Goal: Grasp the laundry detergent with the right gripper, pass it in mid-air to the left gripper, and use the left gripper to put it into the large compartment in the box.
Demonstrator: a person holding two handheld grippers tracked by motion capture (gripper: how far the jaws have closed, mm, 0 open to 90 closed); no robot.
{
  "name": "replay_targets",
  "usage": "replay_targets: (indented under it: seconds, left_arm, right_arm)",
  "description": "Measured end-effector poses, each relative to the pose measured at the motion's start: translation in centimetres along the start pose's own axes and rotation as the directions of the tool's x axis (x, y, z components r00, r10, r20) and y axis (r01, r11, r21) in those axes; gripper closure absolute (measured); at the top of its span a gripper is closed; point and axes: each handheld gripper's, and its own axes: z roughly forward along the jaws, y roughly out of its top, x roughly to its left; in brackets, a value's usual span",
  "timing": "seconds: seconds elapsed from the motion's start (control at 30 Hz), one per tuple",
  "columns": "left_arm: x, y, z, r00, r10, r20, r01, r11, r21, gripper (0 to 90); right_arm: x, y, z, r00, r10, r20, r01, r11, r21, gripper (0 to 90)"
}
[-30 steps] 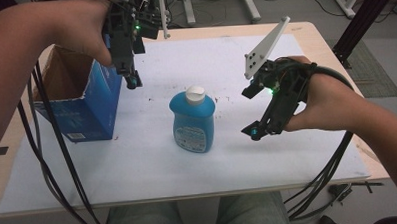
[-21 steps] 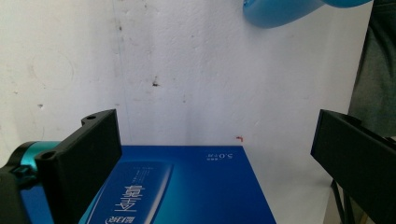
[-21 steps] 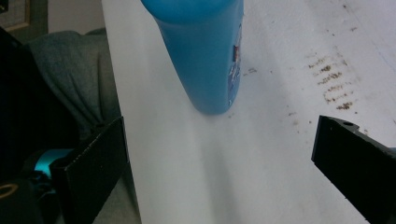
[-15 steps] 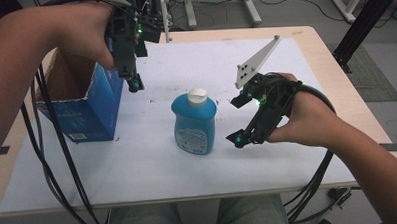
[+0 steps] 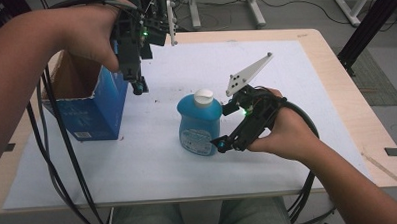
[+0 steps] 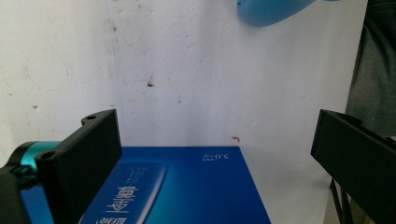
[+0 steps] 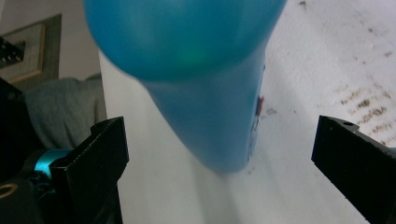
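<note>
A blue bottle [image 5: 199, 126] with a white cap stands upright mid-table on the white sheet [image 5: 295, 73]. My right gripper [image 5: 225, 127] is open at the bottle's right side, jaws spread one above the other. In the right gripper view the bottle [image 7: 201, 70] looms close ahead of the open right gripper [image 7: 219, 128], blurred. An open-topped blue box [image 5: 92, 108] stands at the left. My left gripper [image 5: 138, 86] hangs by the box's right wall. In the left gripper view the left gripper [image 6: 212, 126] is open above the box [image 6: 187, 186], with nothing between its jaws.
The wooden table [image 5: 335, 62] shows around the sheet. Black cables [image 5: 63, 161] trail down the left side. The bottle's edge [image 6: 271, 9] appears at the top of the left gripper view. Legs in grey trousers [image 5: 190, 220] sit at the near edge.
My right gripper has moved left across the sheet, from well apart to right beside the bottle. The left gripper has stayed by the box.
</note>
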Motion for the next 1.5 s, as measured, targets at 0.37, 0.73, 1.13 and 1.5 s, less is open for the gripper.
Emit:
replay_targets:
  seconds: [0.37,0.73,1.13,1.5]
  left_arm:
    - [0.0,0.0,0.0,1.0,0.006,-0.005,-0.006,1.0,-0.004,1.7]
    - [-0.1,-0.4,0.0,1.0,0.005,-0.007,-0.005,0.9999,-0.011,1.7]
    - [-0.2,-0.7,0.1,1.0,0.0,-0.008,0.0,0.9999,-0.01,1.7]
    - [-0.1,-0.9,0.2,0.9999,-0.006,-0.009,0.006,0.9999,-0.008,1.7]
  right_arm:
    - [0.0,-0.2,1.3,0.9993,0.035,0.012,-0.033,0.995,-0.09,2.9]
    - [0.4,-0.2,2.6,0.9978,0.052,0.04,-0.045,0.987,-0.154,2.9]
    - [0.5,-0.7,3.5,0.9936,0.091,0.067,-0.074,0.974,-0.214,3.1]
    - [0.6,-1.3,4.1,0.9928,0.08,0.089,-0.056,0.968,-0.245,12.7]
